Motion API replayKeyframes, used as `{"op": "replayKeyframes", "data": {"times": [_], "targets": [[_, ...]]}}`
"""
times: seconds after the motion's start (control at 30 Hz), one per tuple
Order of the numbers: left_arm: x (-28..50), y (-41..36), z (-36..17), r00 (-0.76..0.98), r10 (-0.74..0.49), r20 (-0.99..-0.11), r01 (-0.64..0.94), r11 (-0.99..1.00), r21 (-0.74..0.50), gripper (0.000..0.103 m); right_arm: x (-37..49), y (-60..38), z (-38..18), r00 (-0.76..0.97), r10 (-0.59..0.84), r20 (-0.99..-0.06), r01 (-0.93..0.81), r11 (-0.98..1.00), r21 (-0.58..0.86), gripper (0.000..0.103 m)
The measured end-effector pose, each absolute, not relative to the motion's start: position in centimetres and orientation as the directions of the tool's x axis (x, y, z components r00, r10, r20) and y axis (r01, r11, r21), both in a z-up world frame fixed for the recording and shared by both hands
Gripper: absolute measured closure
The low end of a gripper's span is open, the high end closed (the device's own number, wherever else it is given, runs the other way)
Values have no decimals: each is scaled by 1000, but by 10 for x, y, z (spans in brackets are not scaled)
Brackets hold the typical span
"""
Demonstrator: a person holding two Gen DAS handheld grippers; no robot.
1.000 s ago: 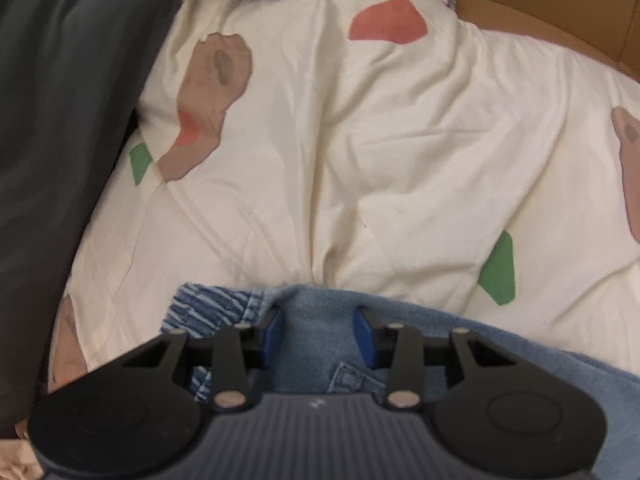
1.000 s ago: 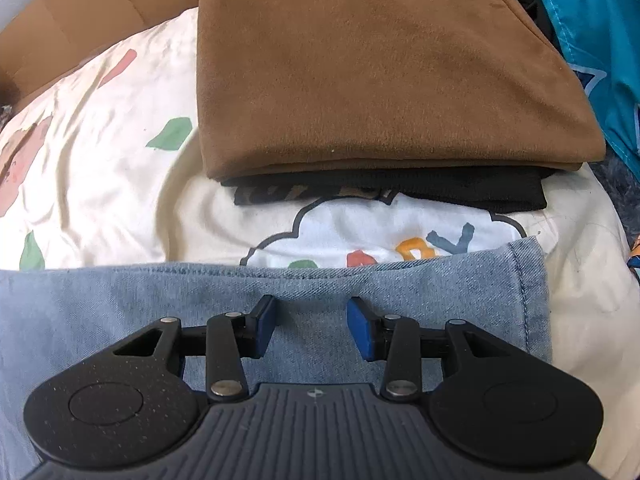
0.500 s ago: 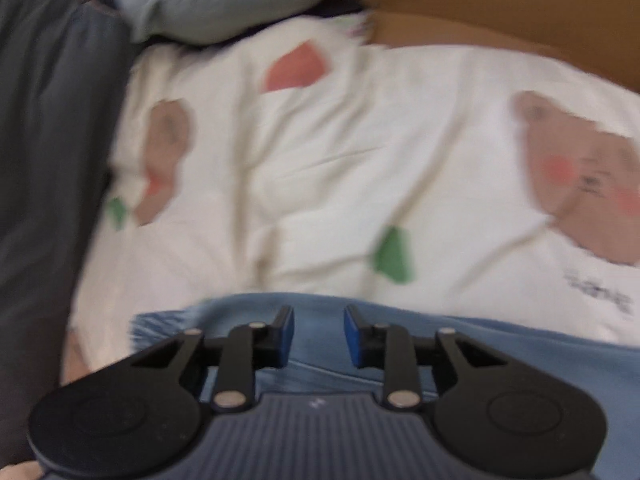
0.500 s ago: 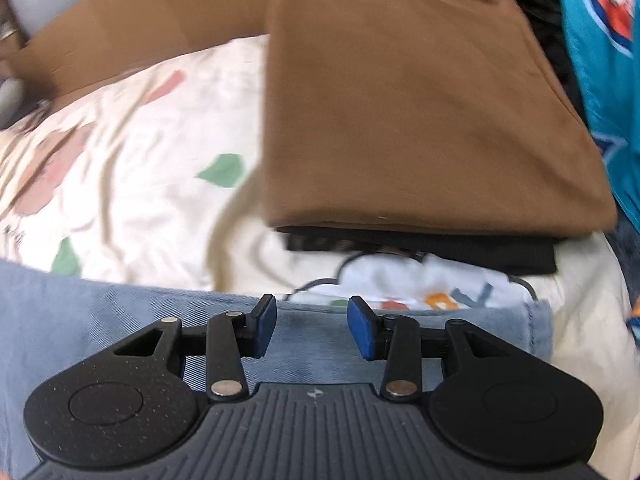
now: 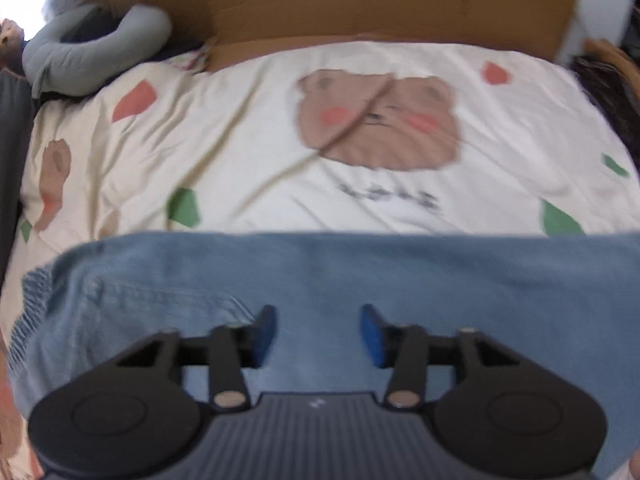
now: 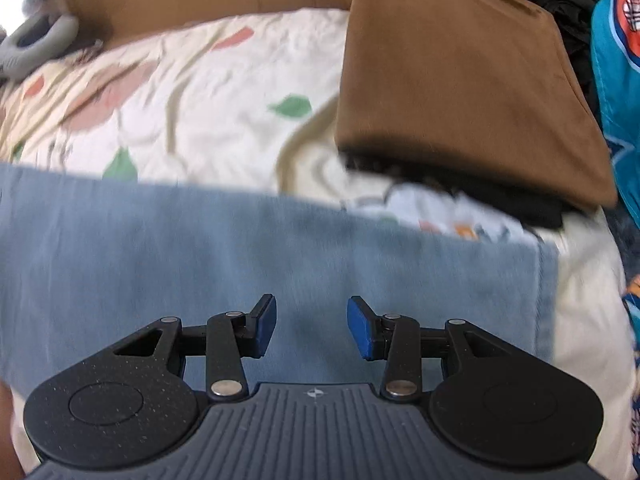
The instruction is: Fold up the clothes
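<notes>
Light blue jeans lie flat across a cream bedsheet with bear prints. My left gripper hovers over the denim near the waistband end. Its jaws are opening, and the cloth lies flat below them with no fold pinched between. In the right wrist view the jeans end in a hem at the right. My right gripper stands open above the leg, its blue pads apart and nothing gripped.
A folded brown garment tops a stack with a black piece and a white printed shirt at the right. Teal fabric lies beyond. Cardboard lines the far edge and a grey sleeve lies far left.
The left gripper slid right along the jeans, its jaws narrowing and then spreading wide. The right gripper shifted, so the brown stack now sits further right. More denim shows in both views.
</notes>
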State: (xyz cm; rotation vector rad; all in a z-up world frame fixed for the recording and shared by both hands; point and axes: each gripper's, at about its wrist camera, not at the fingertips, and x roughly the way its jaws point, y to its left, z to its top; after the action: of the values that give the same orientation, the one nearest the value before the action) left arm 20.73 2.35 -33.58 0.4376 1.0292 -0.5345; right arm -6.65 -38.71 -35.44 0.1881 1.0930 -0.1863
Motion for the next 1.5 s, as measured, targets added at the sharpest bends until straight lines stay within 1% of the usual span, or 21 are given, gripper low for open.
{"op": "replayKeyframes", "data": {"times": [0.2, 0.3, 0.33, 0.4, 0.47, 0.63, 0.8, 0.87, 1.03, 1.23, 1.37, 1.5], "targets": [[153, 24, -353, 333, -255, -908, 638, 770, 18, 46, -90, -388, -367, 416, -62, -907, 259, 964, 53, 56], [132, 20, -363, 305, -248, -920, 636, 772, 3, 46, -97, -381, -367, 420, -48, -906, 242, 968, 61, 56], [126, 18, -365, 304, -246, -920, 639, 769, 5, 46, -100, -377, -367, 421, -44, -906, 226, 972, 58, 57], [119, 13, -368, 308, -239, -921, 636, 772, 13, 46, -103, -370, -370, 420, -39, -906, 200, 978, 51, 70], [113, 8, -372, 316, -229, -921, 635, 772, 26, 45, -102, -368, -374, 417, -39, -908, 189, 981, 44, 71], [106, -11, -386, 342, -213, -915, 660, 748, 73, 36, -88, -366, -384, 425, -46, -904, 167, 986, 29, 71], [112, -23, -394, 379, -220, -899, 635, 769, 80, 27, -68, -365, -389, 450, -57, -891, 144, 990, 10, 71], [116, -30, -396, 391, -226, -892, 631, 771, 81, 26, -58, -365, -389, 463, -62, -884, 147, 989, 7, 71], [130, -43, -400, 404, -245, -881, 629, 774, 73, 26, -29, -369, -390, 490, -65, -870, 166, 986, 20, 71], [155, -61, -400, 413, -261, -873, 612, 789, 53, 27, -3, -372, -390, 509, -100, -855, 211, 978, 11, 71], [171, -72, -402, 424, -259, -868, 604, 795, 58, 27, 7, -379, -389, 514, -98, -852, 272, 961, 54, 71], [188, -83, -402, 425, -253, -869, 595, 802, 57, 31, 18, -378, -390, 510, -116, -852, 286, 957, 40, 71]]}}
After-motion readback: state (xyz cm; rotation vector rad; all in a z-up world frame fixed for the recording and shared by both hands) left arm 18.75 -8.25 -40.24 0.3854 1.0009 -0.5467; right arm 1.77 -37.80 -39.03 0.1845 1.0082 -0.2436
